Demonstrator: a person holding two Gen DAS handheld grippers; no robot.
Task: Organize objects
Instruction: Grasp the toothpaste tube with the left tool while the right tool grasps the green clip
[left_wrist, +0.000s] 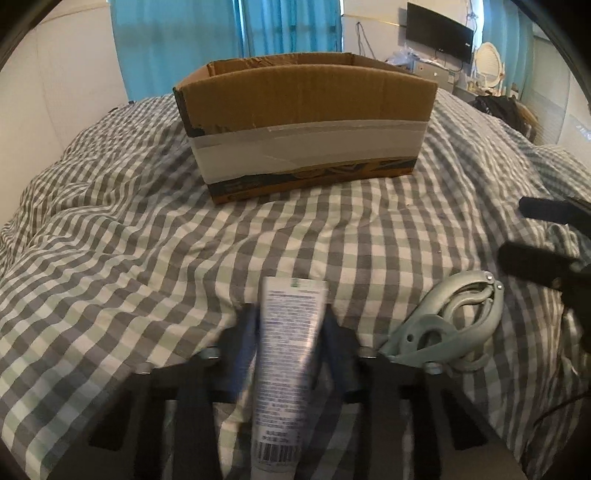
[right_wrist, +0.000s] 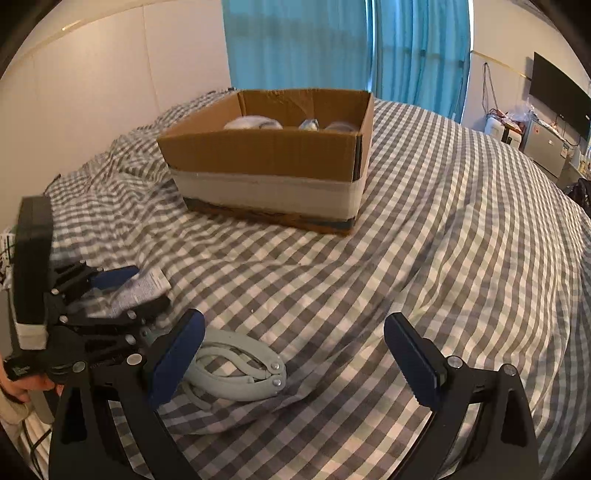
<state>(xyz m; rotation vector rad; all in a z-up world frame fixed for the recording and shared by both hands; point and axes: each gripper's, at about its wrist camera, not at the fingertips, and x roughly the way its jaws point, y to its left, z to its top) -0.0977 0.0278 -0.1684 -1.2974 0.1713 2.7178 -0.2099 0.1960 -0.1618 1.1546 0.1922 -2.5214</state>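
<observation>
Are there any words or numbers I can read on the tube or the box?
Tube in the left gripper: small print and a barcode, all too blurred to read.
Cardboard box: no words show; the dark printed strip along its bottom is unreadable.
Nothing else carries readable text.

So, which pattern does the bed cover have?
Grey, pale green and white checks on the bed cover, clearest in the right wrist view.

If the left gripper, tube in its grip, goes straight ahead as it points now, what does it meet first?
Open checkered bedspread, then the near wall of the cardboard box. The left gripper would likely bump the tube there; height is unclear.
</observation>
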